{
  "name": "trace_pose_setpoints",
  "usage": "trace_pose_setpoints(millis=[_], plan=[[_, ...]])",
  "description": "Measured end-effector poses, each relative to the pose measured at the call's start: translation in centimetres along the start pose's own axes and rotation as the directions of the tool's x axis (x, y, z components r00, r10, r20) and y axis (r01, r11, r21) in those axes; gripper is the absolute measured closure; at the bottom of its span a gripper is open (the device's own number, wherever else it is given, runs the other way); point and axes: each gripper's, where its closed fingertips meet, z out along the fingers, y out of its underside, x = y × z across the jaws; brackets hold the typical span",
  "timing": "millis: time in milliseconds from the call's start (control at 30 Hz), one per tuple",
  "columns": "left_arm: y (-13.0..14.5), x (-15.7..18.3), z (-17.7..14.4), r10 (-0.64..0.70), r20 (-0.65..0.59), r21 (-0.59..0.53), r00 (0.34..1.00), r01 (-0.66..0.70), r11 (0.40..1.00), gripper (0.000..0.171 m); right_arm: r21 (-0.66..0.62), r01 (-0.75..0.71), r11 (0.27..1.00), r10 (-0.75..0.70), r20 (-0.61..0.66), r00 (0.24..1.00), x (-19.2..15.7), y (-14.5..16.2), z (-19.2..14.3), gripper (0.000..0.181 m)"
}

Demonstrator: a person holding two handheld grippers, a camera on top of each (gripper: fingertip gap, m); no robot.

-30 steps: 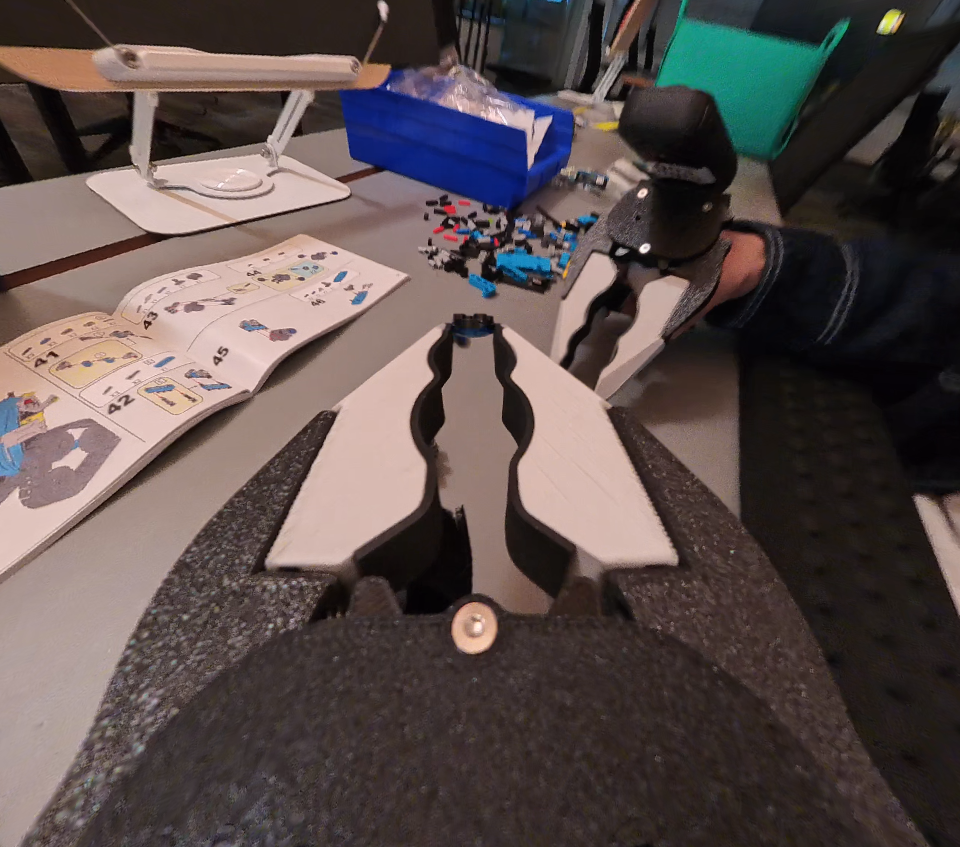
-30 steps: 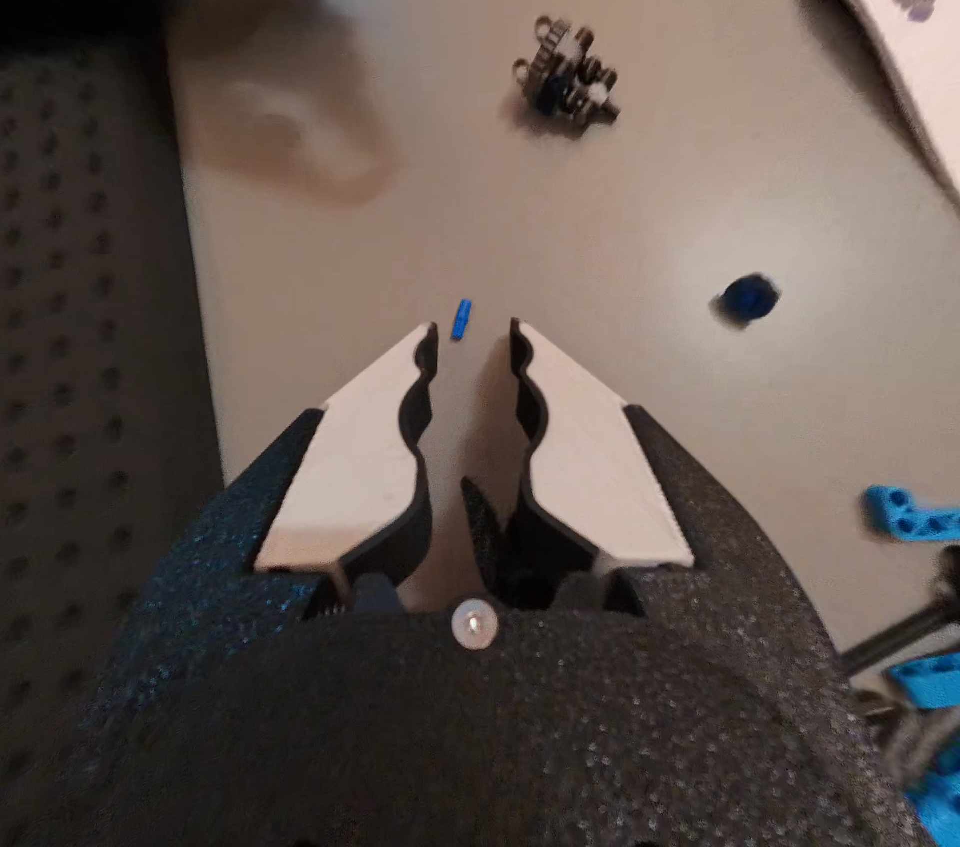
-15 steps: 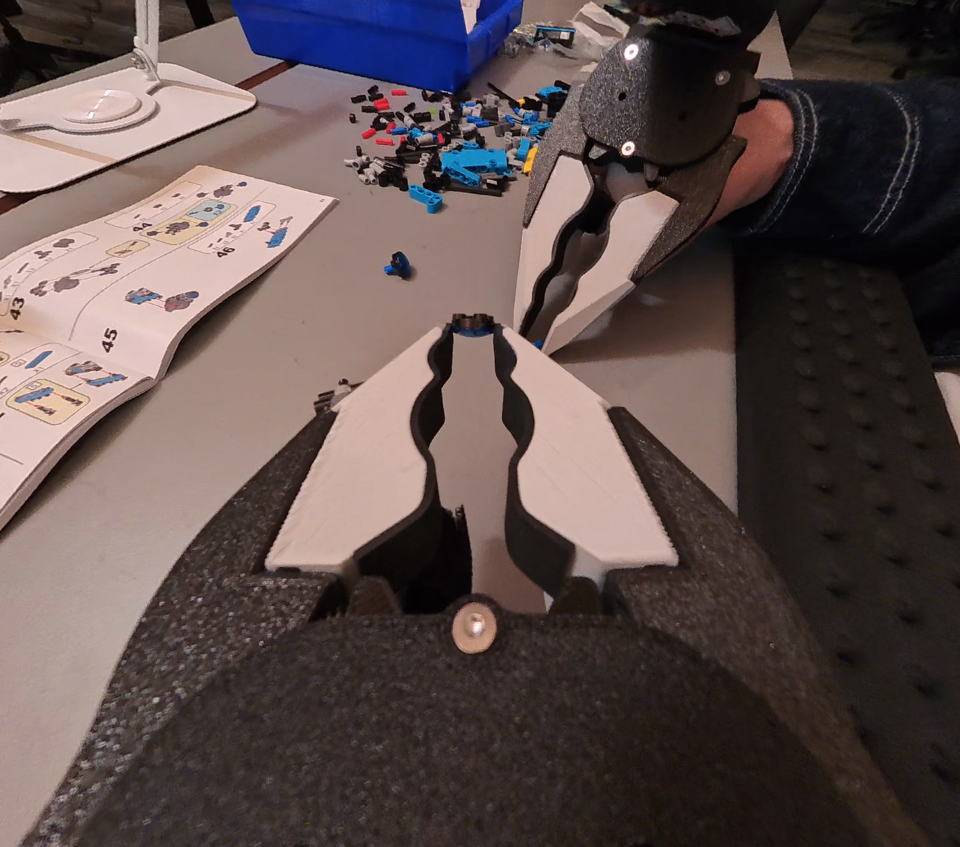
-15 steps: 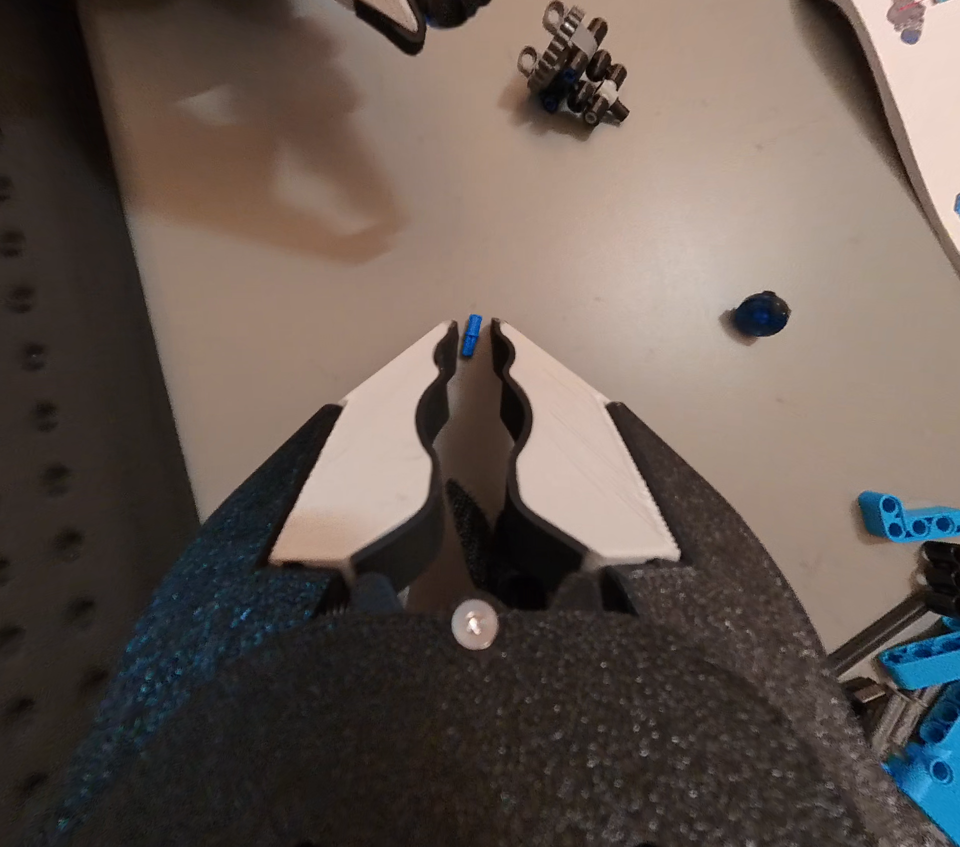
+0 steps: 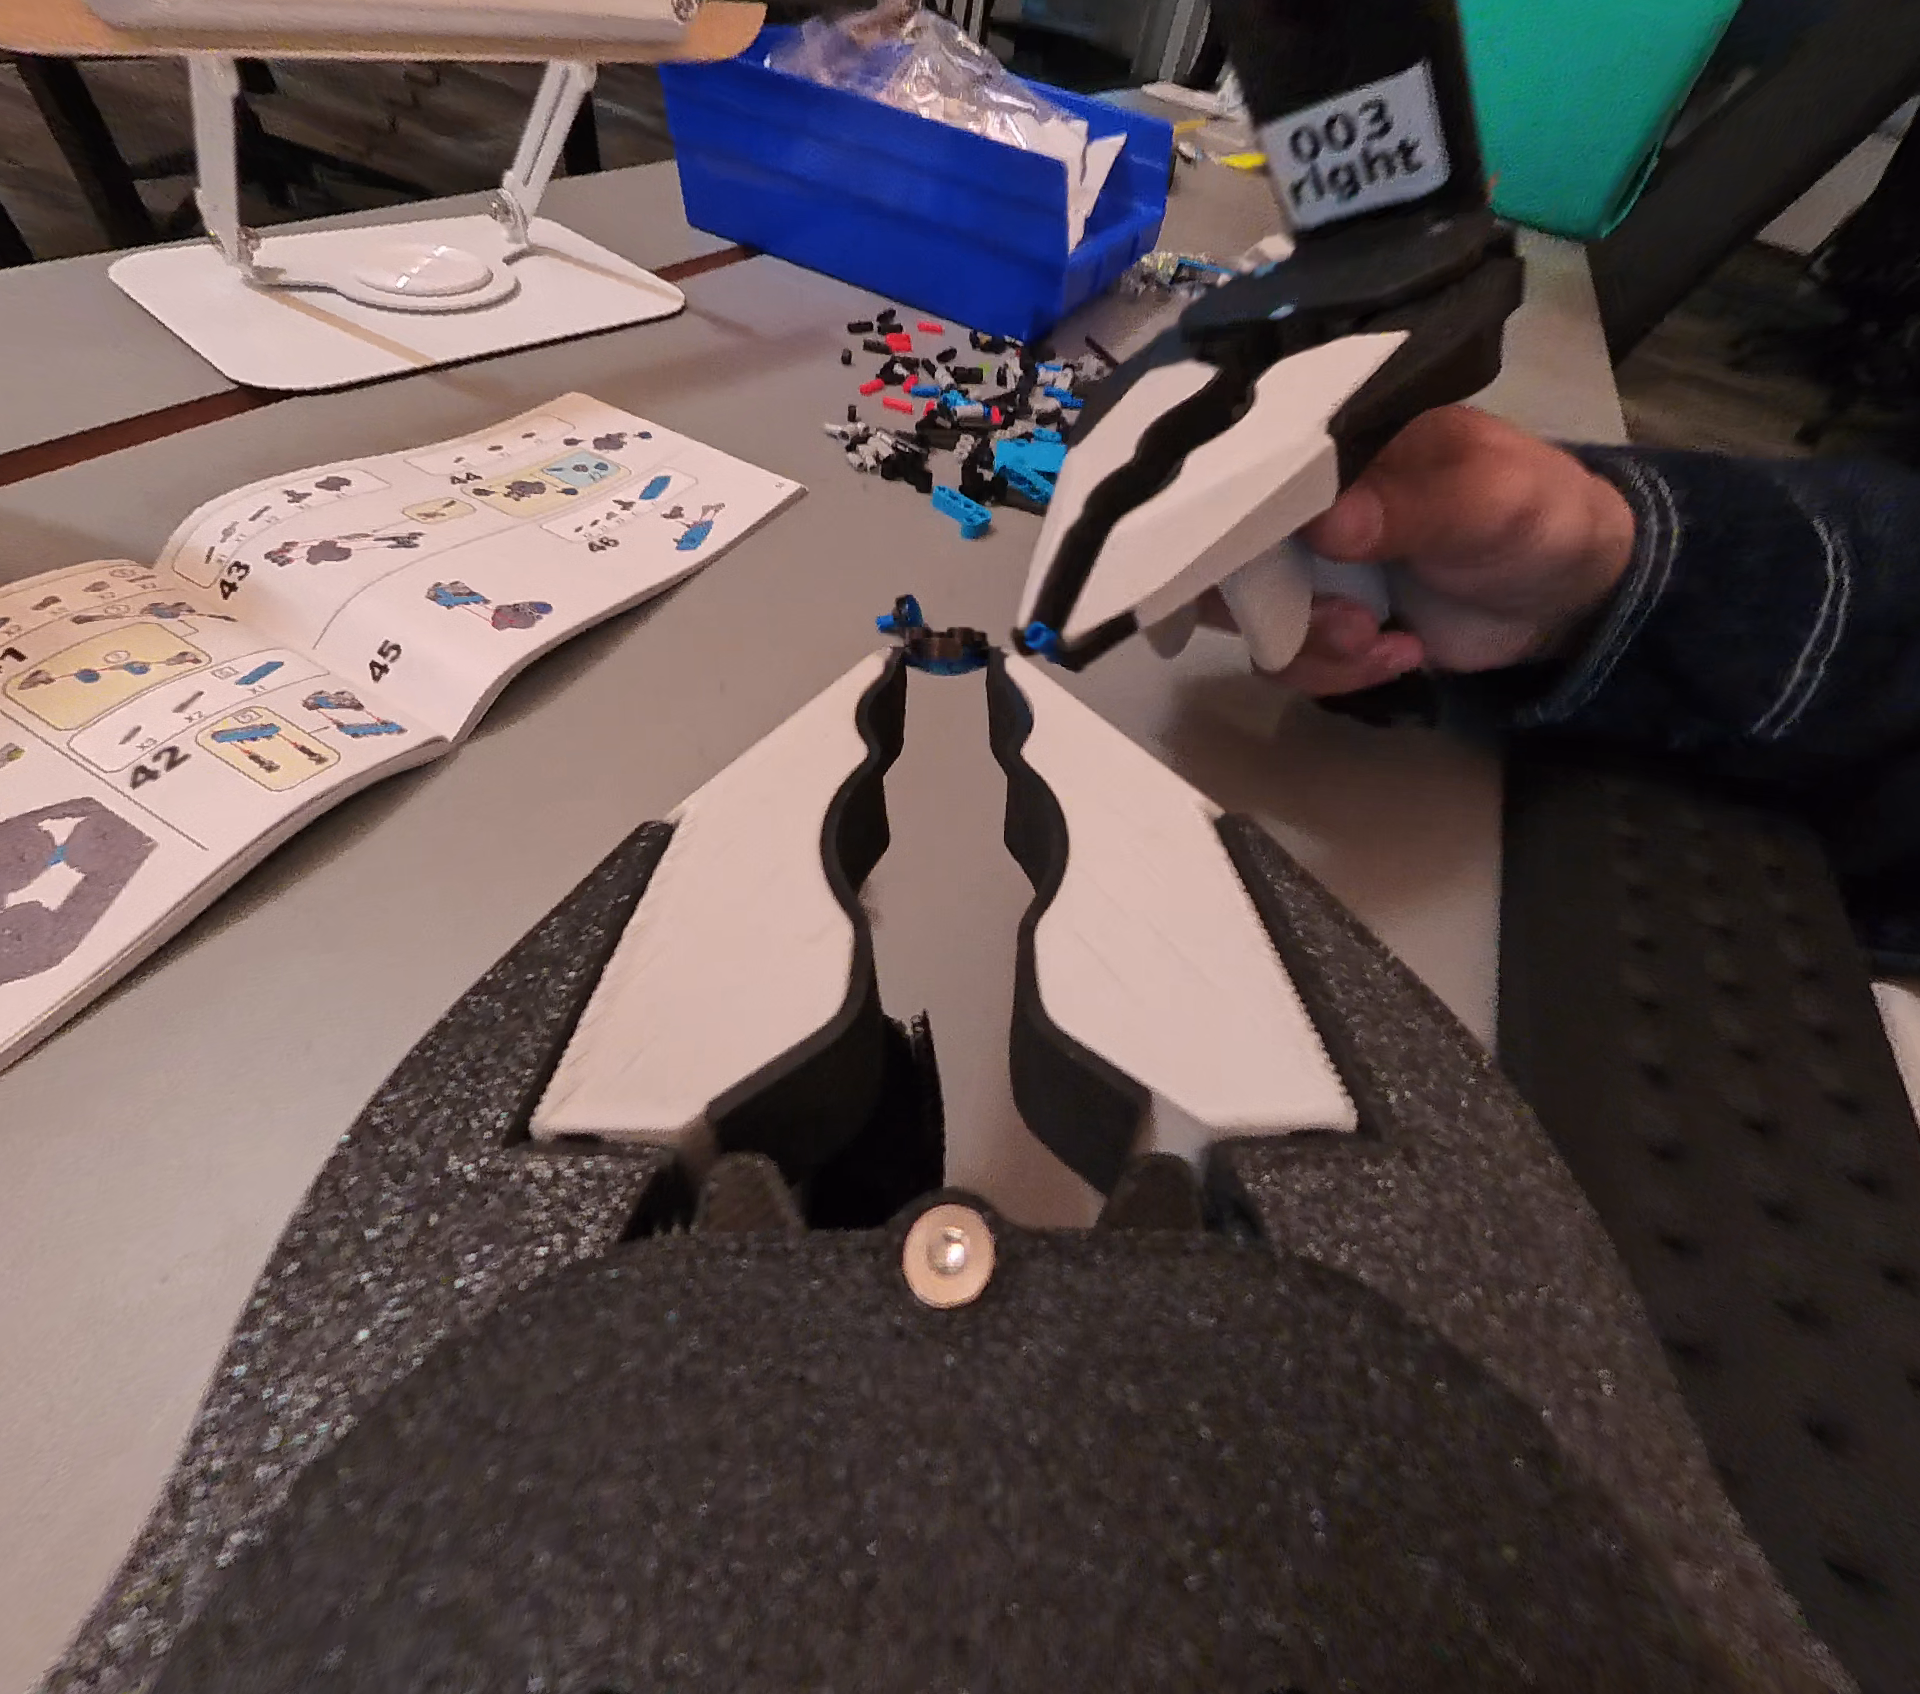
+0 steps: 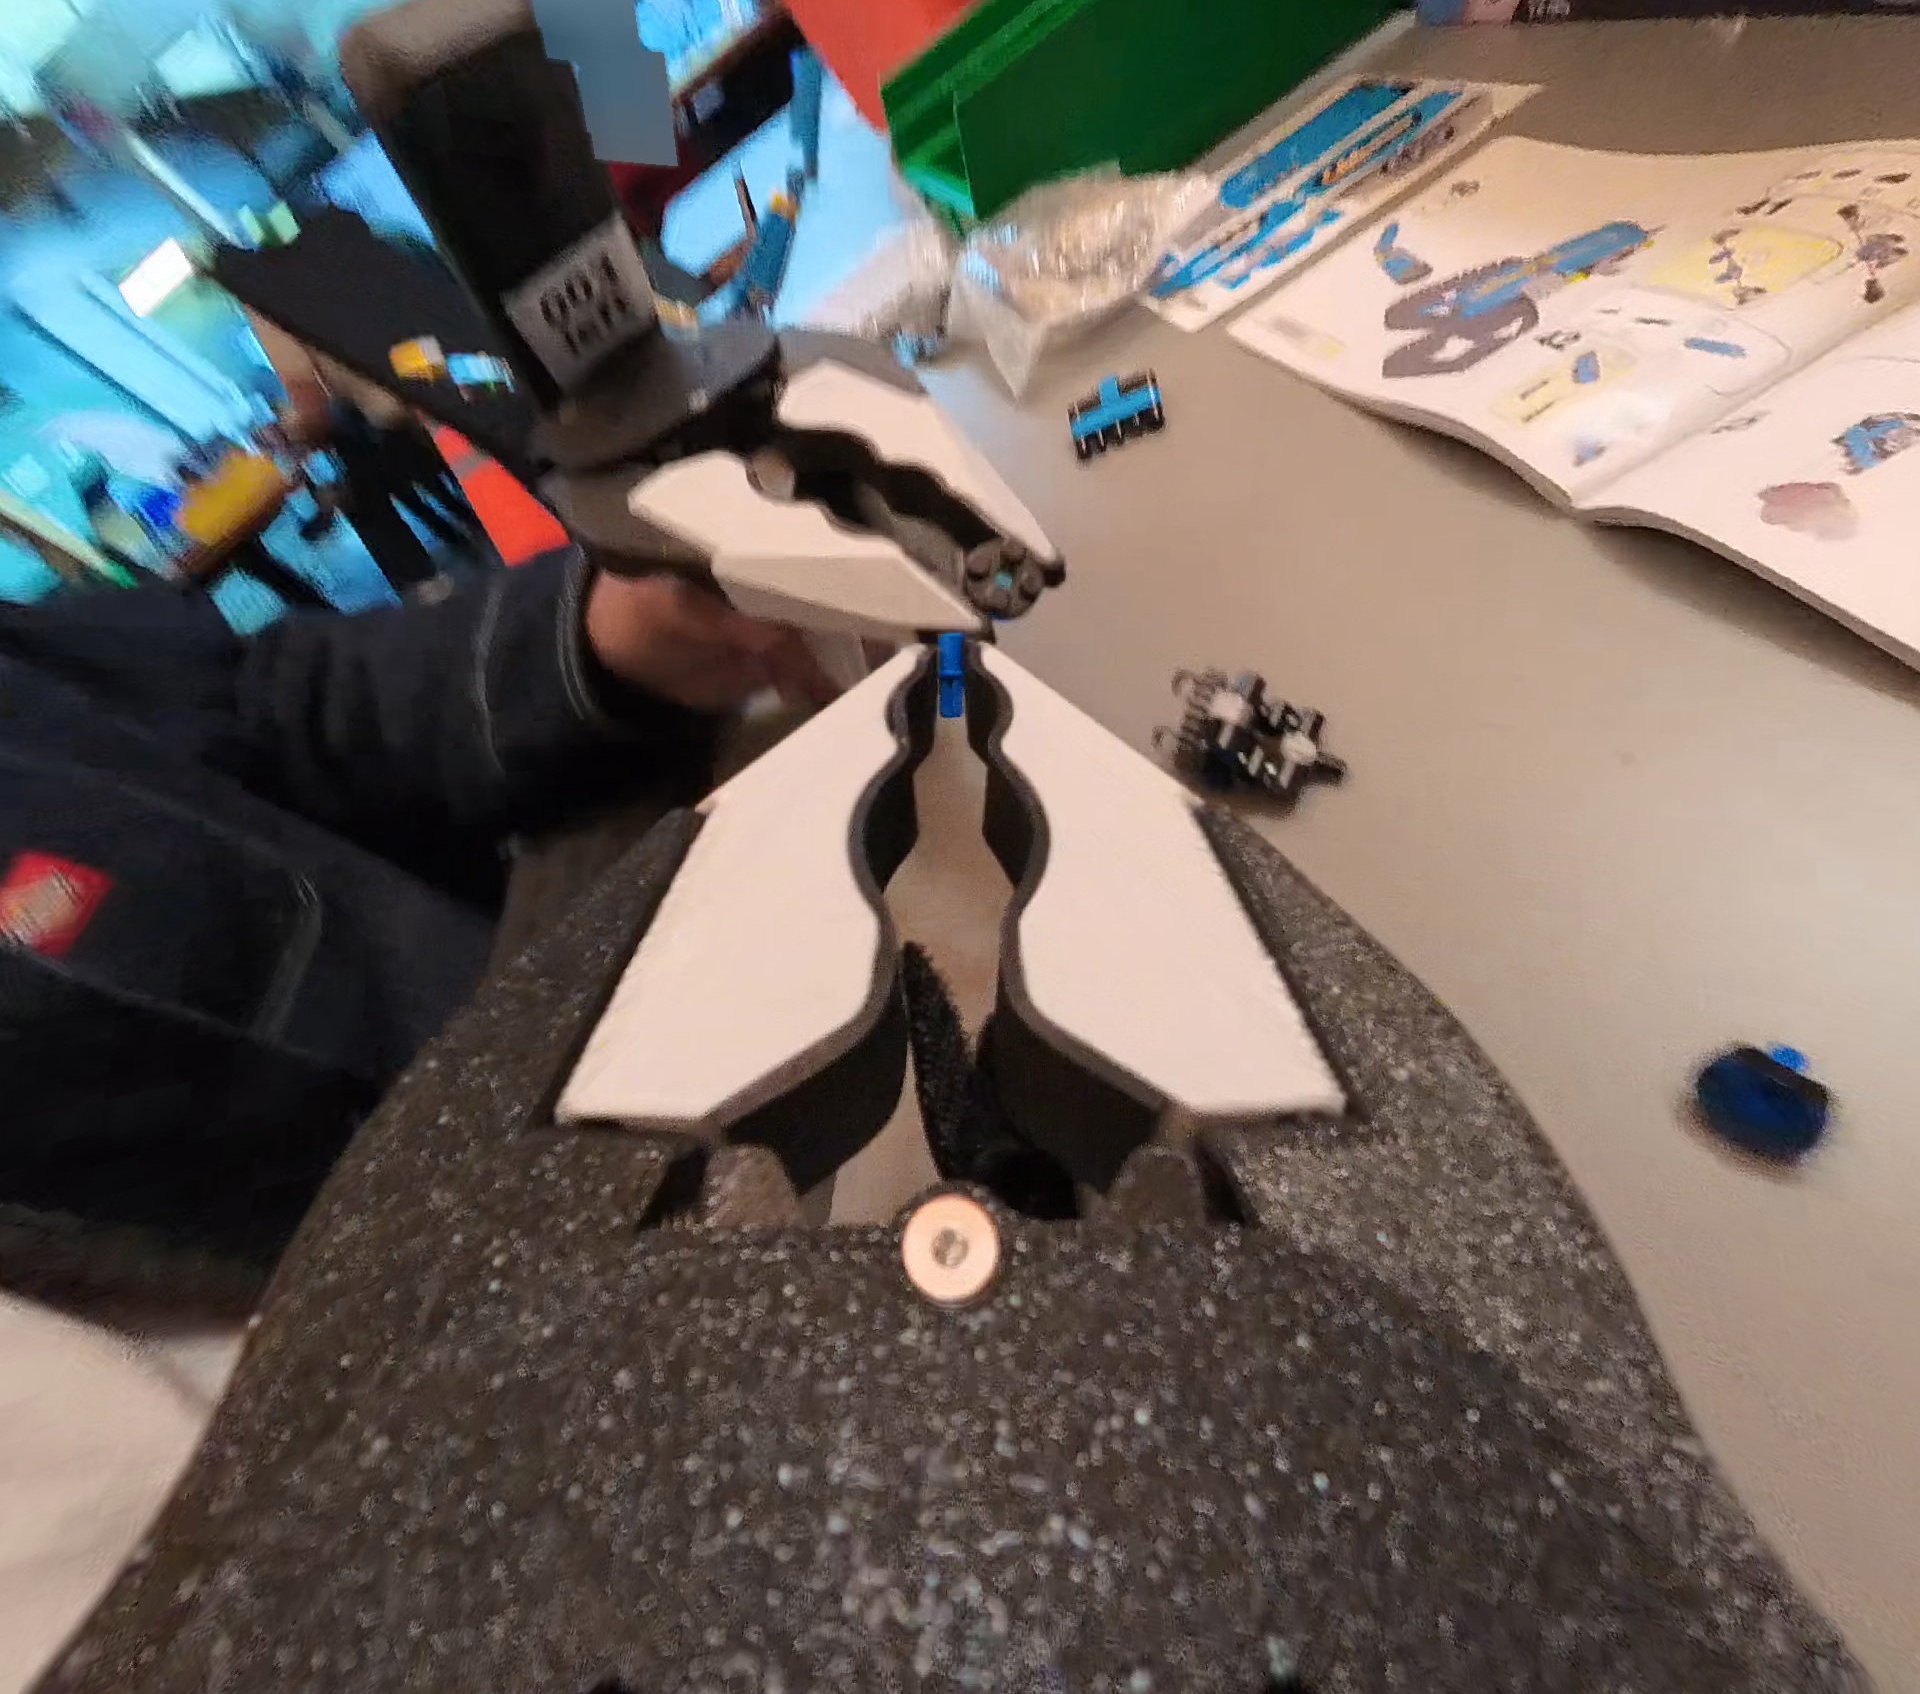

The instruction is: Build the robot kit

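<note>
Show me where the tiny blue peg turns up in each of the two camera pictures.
Left wrist view: blue peg pinched at the right gripper tips, right of centre.
Right wrist view: same peg between that camera's own fingertips, centre.
Shared landmark: the open instruction booklet.

white label with writing on right gripper (image 5: pixel 1044 645), step numbers on open instruction booklet (image 5: pixel 312 605)

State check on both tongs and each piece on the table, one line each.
left tongs: shut on black round gear piece
right tongs: shut on blue pin
instruction booklet: open, flat
blue bin: upright, holds plastic bags
small gear assembly: on table, untouched
loose parts pile: scattered
</note>
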Motion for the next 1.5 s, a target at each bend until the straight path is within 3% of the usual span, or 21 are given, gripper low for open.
trace_pose_setpoints(millis=[133, 333, 467, 700, 867, 1100, 1300, 1500], plan=[[-0.8, -0.6, -0.6, 0.017, 0.040, 0.038, 0.999, -0.018, 0.999, 0.157, 0.135, -0.179, 0.975, 0.169, 0.083, 0.982, 0.0, -1.5, 0.8, 0.177], [-0.2, -1.4, -0.5, 0.171, 0.150, -0.031, 0.974, -0.169, 0.985, 0.156, 0.119, -0.293, 0.949, 0.282, 0.100, 0.954, 0.8, -0.6, 1.3, 0.177], [0.3, -1.3, -0.2, 0.163, 0.136, -0.047, 0.977, -0.158, 0.986, 0.157, 0.100, -0.287, 0.953, 0.279, 0.084, 0.957, 1.0, -0.1, 1.3, 0.177], [0.2, -1.4, -0.2, 0.273, 0.183, -0.080, 0.944, -0.263, 0.962, 0.156, 0.096, -0.425, 0.900, 0.401, 0.202, 0.894, 1.0, -0.1, 1.1, 0.177], [-0.2, -0.2, 0.1, 0.188, 0.147, -0.033, 0.971, -0.185, 0.982, 0.157, 0.323, -0.455, 0.830, 0.406, 0.210, 0.890, 2.9, -3.4, -0.3, 0.177], [-1.3, 0.2, 0.6, 0.001, 0.052, 0.062, 0.999, -0.005, 0.998, 0.156, 0.336, -0.340, 0.878, 0.309, 0.143, 0.940, 1.5, -3.8, 1.1, 0.177], [-2.3, 0.3, -0.2, -0.171, -0.075, 0.138, 0.982, 0.180, 0.974, 0.157, 0.351, -0.279, 0.894, 0.249, 0.128, 0.960, 0.8, -4.0, 1.0, 0.176], [-1.9, 0.3, -0.1, -0.131, -0.049, 0.117, 0.990, 0.136, 0.984, 0.156, 0.349, -0.278, 0.895, 0.242, 0.145, 0.959, 0.7, -4.1, 0.6, 0.177]])
